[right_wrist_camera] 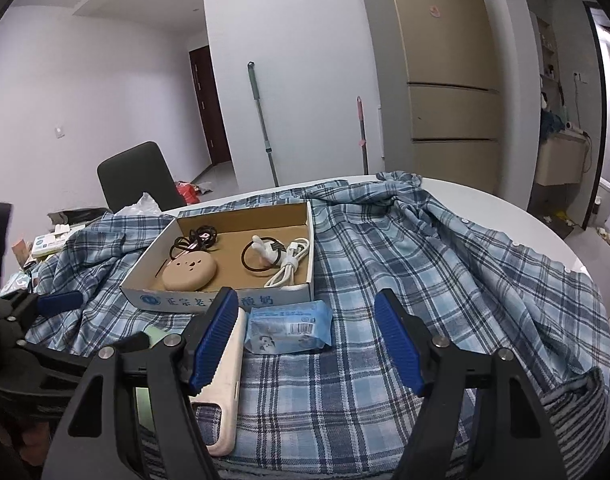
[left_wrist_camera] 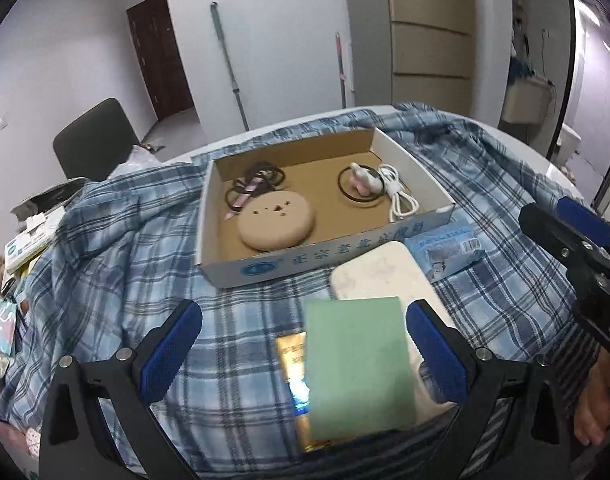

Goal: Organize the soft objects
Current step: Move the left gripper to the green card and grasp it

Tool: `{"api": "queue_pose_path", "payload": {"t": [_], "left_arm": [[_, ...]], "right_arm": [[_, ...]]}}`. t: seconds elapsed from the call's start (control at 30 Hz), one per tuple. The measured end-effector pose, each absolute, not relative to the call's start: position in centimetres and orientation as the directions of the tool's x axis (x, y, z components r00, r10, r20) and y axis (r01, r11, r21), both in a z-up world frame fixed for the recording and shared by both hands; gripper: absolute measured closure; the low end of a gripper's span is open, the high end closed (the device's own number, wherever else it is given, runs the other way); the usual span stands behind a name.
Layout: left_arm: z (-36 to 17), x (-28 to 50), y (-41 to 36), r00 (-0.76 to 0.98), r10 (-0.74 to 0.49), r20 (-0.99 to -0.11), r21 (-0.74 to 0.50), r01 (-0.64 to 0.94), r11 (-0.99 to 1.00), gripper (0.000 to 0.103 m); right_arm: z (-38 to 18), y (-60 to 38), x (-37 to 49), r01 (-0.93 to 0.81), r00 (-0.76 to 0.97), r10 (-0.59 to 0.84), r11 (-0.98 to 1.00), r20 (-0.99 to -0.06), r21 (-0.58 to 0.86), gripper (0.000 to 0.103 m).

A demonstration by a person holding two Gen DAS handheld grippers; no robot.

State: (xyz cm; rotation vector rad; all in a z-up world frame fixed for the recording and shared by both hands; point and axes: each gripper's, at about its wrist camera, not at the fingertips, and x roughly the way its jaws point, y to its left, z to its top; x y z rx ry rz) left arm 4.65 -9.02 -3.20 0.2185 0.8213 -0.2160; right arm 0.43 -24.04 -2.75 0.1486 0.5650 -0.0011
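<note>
A shallow cardboard box (left_wrist_camera: pixel 409 166) (right_wrist_camera: pixel 145 266) sits on a blue plaid shirt (left_wrist_camera: pixel 117 264) (right_wrist_camera: pixel 445 248) spread over the table. In it lie a tan round puff (left_wrist_camera: pixel 276 222) (right_wrist_camera: pixel 189 271), dark hair ties (left_wrist_camera: pixel 261 180), a ring with a pink-white piece (left_wrist_camera: pixel 361 182) and a white cable (left_wrist_camera: pixel 401 196) (right_wrist_camera: pixel 289 266). In front of the box lie a green pad (left_wrist_camera: pixel 359 364), a gold tube (left_wrist_camera: pixel 295 364), a cream phone case (left_wrist_camera: pixel 379 276) (right_wrist_camera: pixel 225 384) and a blue tissue pack (left_wrist_camera: pixel 447 246) (right_wrist_camera: pixel 289 326). My left gripper (left_wrist_camera: pixel 303 354) is open, its jaws either side of the green pad. My right gripper (right_wrist_camera: pixel 305 342) is open around the tissue pack.
A dark chair (left_wrist_camera: pixel 91 144) (right_wrist_camera: pixel 139 174) stands behind the table at the left. Boxes and packets clutter the table's left edge (left_wrist_camera: pixel 21 248). Two mop poles (right_wrist_camera: pixel 261 120) lean on the far wall. The right gripper also shows in the left wrist view (left_wrist_camera: pixel 577 248).
</note>
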Motion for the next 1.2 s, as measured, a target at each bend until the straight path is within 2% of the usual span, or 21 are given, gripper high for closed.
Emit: {"api": "queue_pose_path", "payload": {"t": [0.1,0.33,0.57,0.73,0.8,1.2], "left_arm": [[-4.3,5.7,-10.1,0.638,-0.079,-0.766,0.134,0.278,0.951,0.0],[-5.6,6.7,-11.0,0.581,-0.101,-0.808,0.091,0.291,0.952,0.0],[-7.1,7.0,-12.2,0.56,-0.076,-0.825,0.125,0.312,0.942,0.001],[-7.4,7.1,-11.9,0.554,-0.075,-0.829,0.115,0.301,0.947,0.013],[-7.4,7.1,-11.7,0.55,-0.082,-0.831,0.105,0.299,0.948,0.03],[-3.5,4.7,-7.9,0.593,-0.127,-0.795,0.059,0.284,0.957,0.03]], "right_arm": [[-3.0,-24.6,0.6,0.039,0.838,0.061,0.984,-0.542,0.171,0.033],[-3.6,-25.9,0.9,0.075,0.828,0.068,0.97,-0.557,0.23,0.033],[-3.5,-25.6,0.8,0.074,0.831,0.059,0.973,-0.553,0.216,0.033],[-3.5,-25.4,0.7,0.075,0.831,0.057,0.974,-0.554,0.214,0.033],[-3.5,-25.5,0.8,0.075,0.83,0.058,0.974,-0.555,0.215,0.033],[-3.7,-25.4,1.1,0.077,0.824,0.053,0.976,-0.564,0.204,0.033]]}}
